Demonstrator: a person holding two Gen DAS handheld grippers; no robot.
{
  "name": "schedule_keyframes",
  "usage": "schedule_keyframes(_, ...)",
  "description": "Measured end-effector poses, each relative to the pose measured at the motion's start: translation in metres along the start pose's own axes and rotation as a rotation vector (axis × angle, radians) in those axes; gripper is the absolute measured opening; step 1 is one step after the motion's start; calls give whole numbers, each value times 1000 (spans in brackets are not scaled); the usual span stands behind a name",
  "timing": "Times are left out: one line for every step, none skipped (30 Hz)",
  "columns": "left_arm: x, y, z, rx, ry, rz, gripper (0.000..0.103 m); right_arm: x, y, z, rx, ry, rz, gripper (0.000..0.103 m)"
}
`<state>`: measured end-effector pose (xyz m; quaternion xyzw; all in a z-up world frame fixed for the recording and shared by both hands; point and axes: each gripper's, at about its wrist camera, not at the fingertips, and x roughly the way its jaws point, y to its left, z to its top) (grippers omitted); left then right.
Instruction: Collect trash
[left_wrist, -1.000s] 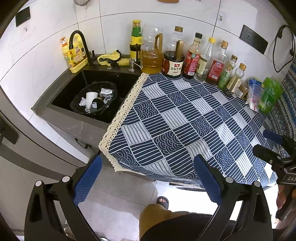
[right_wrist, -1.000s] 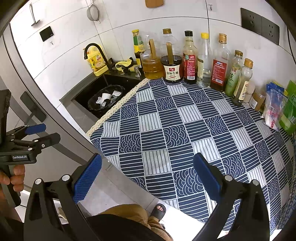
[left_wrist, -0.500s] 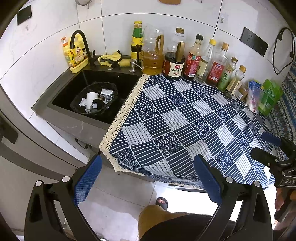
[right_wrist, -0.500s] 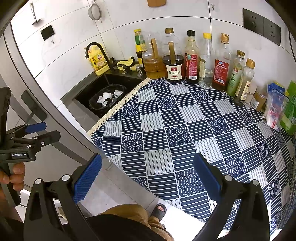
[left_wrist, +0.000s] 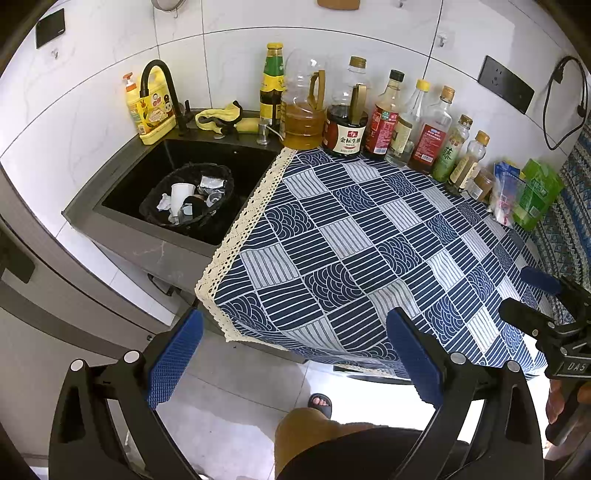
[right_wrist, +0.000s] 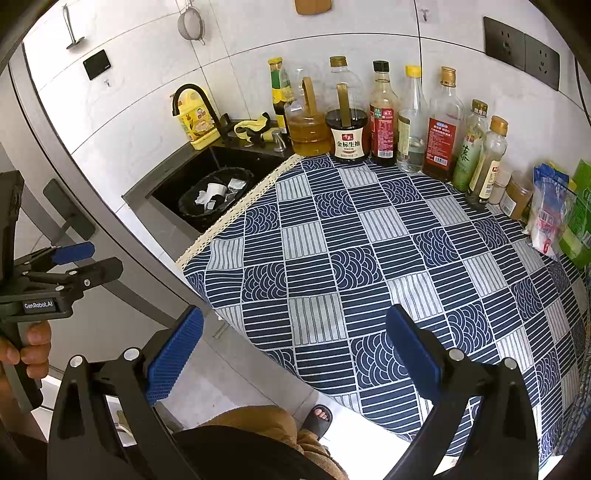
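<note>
Scanning from the left, I see the black sink (left_wrist: 122, 192) set into the left end of the surface, and in it a dark basket (left_wrist: 221, 176) holding the trash (left_wrist: 181, 194): a white paper cup, crumpled paper, a foil scrap and a few small bits I can't make out. Behind the sink's back edge stand the yellow detergent bottle (left_wrist: 153, 110) and a yellow cloth (left_wrist: 218, 117). Next comes the checked tablecloth (left_wrist: 354, 240), covering the surface from the lace hem beside the sink to the right end; I find no loose scrap anywhere on it. A row of condiment bottles (left_wrist: 373, 114) lines its back edge and some packets (left_wrist: 524, 192) sit at the far right corner, all of which look like pantry goods to me, not litter. My left tool (left_wrist: 295, 354) is released, hanging off the front edge and gripping nothing; my right tool (right_wrist: 295, 350) is likewise spread wide and empty, over the cloth's front edge. My judgement: collecting is essentially done, unless the basket itself needs carrying off.
</note>
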<state>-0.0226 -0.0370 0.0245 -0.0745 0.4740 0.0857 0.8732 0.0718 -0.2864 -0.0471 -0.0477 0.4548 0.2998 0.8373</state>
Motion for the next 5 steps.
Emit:
schedule_keyframes(0, 0, 0, 2, -1, -1, 96, -1, 0, -1, 0, -1, 0, 98)
schedule_keyframes(-1, -2, 0, 3, -1, 1, 96, 0, 0, -1, -1, -1, -2, 98)
schedule_keyframes(-1, -1, 0, 4, -1, 2, 96, 0, -1, -1, -1, -1, -1, 98)
schedule_keyframes(-1, -2, -1, 7, 1, 3, 96, 0, -1, -1, 1, -1, 1, 98)
schedule_keyframes(-1, -4, -1, 9, 2, 5, 96, 0, -1, -1, 0, -1, 0, 98)
